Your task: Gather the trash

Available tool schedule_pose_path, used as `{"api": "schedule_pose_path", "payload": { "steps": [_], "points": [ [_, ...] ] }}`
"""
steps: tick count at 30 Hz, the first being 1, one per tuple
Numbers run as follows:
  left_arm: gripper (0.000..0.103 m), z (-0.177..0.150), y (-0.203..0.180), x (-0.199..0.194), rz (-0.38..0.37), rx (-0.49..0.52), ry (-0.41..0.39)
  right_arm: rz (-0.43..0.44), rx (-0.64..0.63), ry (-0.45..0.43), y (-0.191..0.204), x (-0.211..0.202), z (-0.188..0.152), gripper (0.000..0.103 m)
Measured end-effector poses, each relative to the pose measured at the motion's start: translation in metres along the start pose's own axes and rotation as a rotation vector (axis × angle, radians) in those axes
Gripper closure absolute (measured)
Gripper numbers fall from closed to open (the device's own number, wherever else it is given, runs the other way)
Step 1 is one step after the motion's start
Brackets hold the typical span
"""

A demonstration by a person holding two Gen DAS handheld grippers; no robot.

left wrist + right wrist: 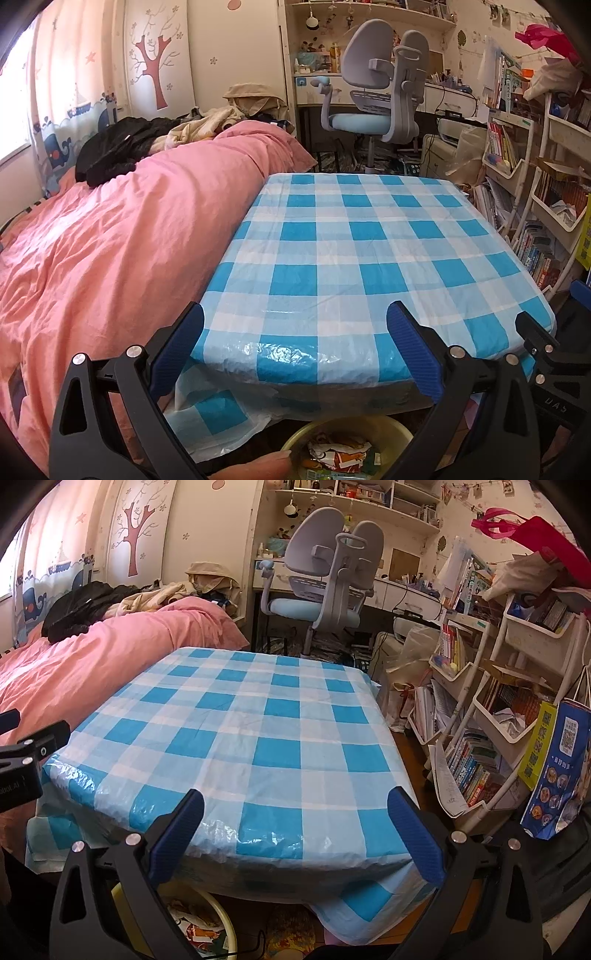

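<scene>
Spread left tongs [295, 350] hover over checkered table [354, 240], above trash-filled basin [388, 434].

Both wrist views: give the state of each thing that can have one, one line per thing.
left gripper: open, holding nothing.
right gripper: open, holding nothing.
table: covered by a checked plastic cloth, nothing on top.
yellow basin: on the floor below the table edge, holding wrappers.

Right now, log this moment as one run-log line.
left gripper: open, holding nothing | right gripper: open, holding nothing | checked tablecloth: no trash visible | yellow basin: below table edge, holds wrappers
</scene>
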State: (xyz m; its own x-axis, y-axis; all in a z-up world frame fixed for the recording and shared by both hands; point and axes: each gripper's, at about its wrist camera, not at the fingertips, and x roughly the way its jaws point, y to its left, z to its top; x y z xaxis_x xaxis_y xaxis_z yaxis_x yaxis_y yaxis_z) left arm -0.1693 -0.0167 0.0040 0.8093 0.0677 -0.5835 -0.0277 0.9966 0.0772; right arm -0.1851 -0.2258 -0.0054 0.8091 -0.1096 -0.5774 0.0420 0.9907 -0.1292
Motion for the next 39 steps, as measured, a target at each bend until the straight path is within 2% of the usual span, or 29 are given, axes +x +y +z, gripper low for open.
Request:
{"api": "schedule_pose_path", "payload": {
  "steps": [25,39],
  "points": [
    [0.007,0.006,0.007,-0.005,-0.03,-0.028,-0.028,-0.006,-0.058,-0.003,0.014,0.005,0.001,0.008],
    [0.007,0.002,0.008,-0.005,-0.018,-0.026,-0.024,-0.003,-0.048,-0.01,0.012,0.002,0.0,0.008]
  ]
}}
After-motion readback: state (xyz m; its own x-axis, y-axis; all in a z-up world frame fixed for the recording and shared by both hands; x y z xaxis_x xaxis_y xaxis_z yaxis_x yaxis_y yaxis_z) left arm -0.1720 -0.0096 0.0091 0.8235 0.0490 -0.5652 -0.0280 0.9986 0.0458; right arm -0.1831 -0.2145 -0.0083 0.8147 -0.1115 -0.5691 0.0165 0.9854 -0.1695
